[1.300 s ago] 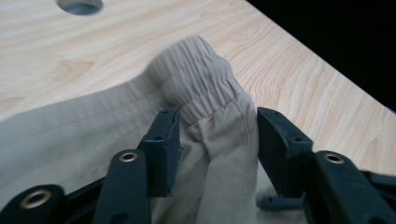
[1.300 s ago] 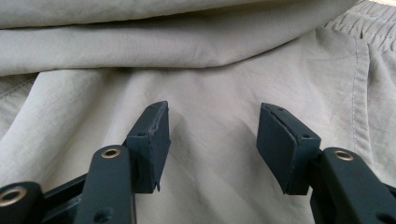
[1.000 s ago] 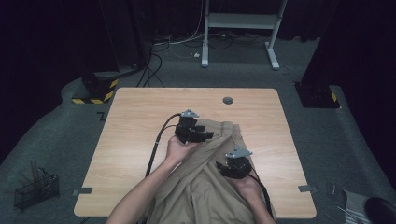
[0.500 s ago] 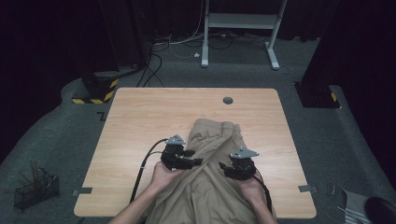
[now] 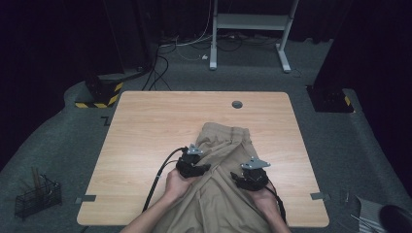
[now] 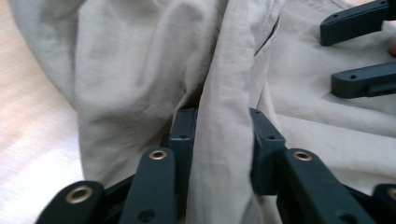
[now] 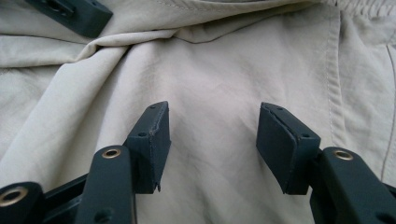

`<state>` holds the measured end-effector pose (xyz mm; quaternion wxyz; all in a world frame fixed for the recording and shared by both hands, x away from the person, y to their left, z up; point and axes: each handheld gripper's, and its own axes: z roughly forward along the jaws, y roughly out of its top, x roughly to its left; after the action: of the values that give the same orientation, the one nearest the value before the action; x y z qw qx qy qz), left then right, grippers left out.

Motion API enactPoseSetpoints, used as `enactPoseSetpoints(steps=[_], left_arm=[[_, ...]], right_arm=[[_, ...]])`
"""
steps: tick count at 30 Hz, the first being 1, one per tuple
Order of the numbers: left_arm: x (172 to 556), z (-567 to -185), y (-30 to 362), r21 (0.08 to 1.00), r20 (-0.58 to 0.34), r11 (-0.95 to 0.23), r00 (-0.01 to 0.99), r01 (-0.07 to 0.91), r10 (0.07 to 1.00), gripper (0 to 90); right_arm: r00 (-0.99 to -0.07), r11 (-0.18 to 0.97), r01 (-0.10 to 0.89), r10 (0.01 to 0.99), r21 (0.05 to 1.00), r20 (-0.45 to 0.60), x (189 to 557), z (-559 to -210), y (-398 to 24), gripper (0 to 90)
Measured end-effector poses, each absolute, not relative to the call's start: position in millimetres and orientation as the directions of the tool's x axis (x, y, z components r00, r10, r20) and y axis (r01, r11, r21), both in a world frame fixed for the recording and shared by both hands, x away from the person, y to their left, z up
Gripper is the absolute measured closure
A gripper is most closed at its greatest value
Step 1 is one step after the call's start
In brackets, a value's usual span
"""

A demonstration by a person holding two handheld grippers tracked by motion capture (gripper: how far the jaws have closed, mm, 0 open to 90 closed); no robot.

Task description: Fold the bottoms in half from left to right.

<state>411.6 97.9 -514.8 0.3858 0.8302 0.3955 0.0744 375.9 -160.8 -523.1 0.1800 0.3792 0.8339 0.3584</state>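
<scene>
A pair of khaki trousers [image 5: 224, 143] lies on the wooden table [image 5: 155, 126], with the waistband at the far end. My left gripper [image 5: 193, 164] rests on the cloth's left side. Its jaws have just been closing, and in the left gripper view the left gripper [image 6: 222, 126] is shut on an upright fold of the fabric [image 6: 140, 70]. My right gripper [image 5: 250, 177] sits on the right side of the trousers. In the right gripper view the right gripper [image 7: 212, 135] stands open over flat cloth [image 7: 210, 70], with nothing pinched between the pads.
A round cable hole [image 5: 237, 104] sits near the table's far edge. A black cable [image 5: 158, 179] trails from the left gripper off the near edge. A wire basket [image 5: 36, 196] stands on the floor at the left, and a white desk frame [image 5: 248, 22] stands behind.
My left hand has come back toward the person and sunk onto the trousers, and its jaws have closed on a fold of cloth. The right hand has stayed put.
</scene>
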Motion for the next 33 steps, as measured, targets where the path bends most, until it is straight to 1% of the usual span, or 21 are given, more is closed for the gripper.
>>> enactPoseSetpoints(steps=[2,7,12,18,23,28,30,33], left_arm=[[416.2,-514.5,100.8,0.695,-0.184,-0.387,0.671,0.606,0.719,70.3],[430.2,-513.2,104.5,0.694,-0.113,-0.414,0.657,0.589,0.745,72.2],[448.9,-511.9,108.4,0.685,-0.079,-0.425,0.64,0.592,0.764,72.7],[476.5,-509.6,114.8,0.666,-0.066,-0.41,0.596,0.623,0.8,73.0],[497.0,-509.0,122.3,0.66,-0.081,-0.365,0.545,0.657,0.834,73.1],[514.8,-506.5,126.2,0.64,-0.058,-0.353,0.501,0.683,0.864,72.7],[516.4,-505.5,128.6,0.637,-0.085,-0.33,0.489,0.697,0.868,70.1],[508.8,-500.7,133.6,0.644,-0.104,-0.328,0.503,0.692,0.858,57.1]], right_arm=[[-0.652,0.46,0.501,0.758,0.733,-0.029,381.5,-523.0,-157.9,44.0],[-0.655,0.465,0.498,0.755,0.732,-0.033,396.9,-522.9,-148.4,44.0],[-0.653,0.466,0.503,0.757,0.728,-0.034,414.9,-522.4,-136.1,44.1],[-0.655,0.474,0.508,0.755,0.719,-0.034,437.9,-521.3,-122.7,44.3],[-0.637,0.457,0.511,0.77,0.728,-0.036,456.7,-522.6,-110.6,44.4],[-0.618,0.442,0.521,0.785,0.73,-0.034,473.8,-522.9,-97.0,44.6],[-0.61,0.437,0.527,0.792,0.729,-0.034,477.1,-522.7,-93.0,44.6],[-0.604,0.435,0.541,0.797,0.72,-0.027,471.8,-520.1,-93.7,45.1]])
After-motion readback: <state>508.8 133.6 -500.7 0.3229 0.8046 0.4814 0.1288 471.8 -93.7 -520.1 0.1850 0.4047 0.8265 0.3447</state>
